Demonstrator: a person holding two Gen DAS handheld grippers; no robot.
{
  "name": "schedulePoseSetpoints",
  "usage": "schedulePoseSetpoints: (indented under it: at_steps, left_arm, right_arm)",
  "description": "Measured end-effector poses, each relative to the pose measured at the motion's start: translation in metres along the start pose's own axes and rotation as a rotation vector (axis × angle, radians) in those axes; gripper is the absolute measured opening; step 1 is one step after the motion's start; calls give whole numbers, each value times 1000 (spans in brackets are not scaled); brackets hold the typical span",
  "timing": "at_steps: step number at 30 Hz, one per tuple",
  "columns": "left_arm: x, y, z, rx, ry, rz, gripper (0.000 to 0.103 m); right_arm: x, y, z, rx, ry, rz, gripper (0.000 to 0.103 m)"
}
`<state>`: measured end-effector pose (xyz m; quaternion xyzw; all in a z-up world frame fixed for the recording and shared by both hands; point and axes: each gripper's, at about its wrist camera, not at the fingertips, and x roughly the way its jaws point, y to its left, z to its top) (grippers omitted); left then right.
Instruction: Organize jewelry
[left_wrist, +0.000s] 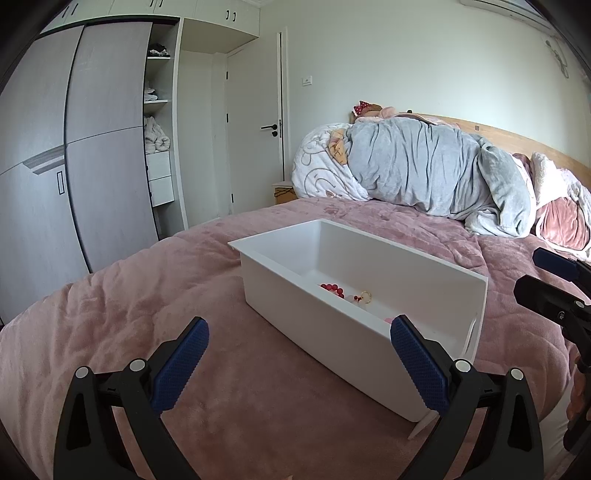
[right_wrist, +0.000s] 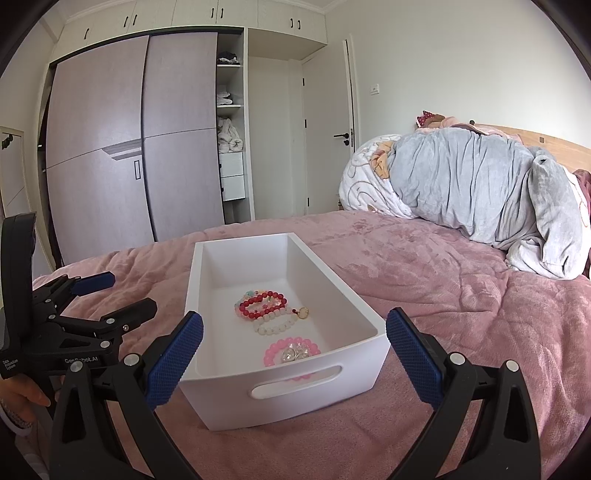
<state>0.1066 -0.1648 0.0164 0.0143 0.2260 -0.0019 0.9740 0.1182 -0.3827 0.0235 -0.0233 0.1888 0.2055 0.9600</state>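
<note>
A pink bed (right_wrist: 424, 295) fills the bedroom, wardrobe (right_wrist: 129, 147) behind. The white bin (right_wrist: 280, 384) lies on it, long axis running away toward the wardrobe, handle slot nearest. Bracelets (right_wrist: 269, 314) sit inside. The left claw (left_wrist: 299, 365) and right claw (right_wrist: 295, 358) are both spread, holding nothing.

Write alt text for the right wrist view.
A white bin on a pink bedspread holds red, white and pink bead bracelets. The open right gripper frames it, empty; the left gripper is at the left.
</note>
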Motion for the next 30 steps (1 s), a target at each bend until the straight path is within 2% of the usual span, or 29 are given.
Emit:
schedulePoseSetpoints:
  at_steps: [5,11,30]
  left_arm:
    - [-4,0,-3,-18,-25,53,99]
    - [-7,-4,-6,-7,-52,39,99]
    - [-5,-6,-2,-3,-44,25,99]
  right_arm:
    - [1,0,0,4,6,-2,98]
    - [3,-2,0,10,10,-3,98]
    - [2,-5,1,14,11,-8,98]
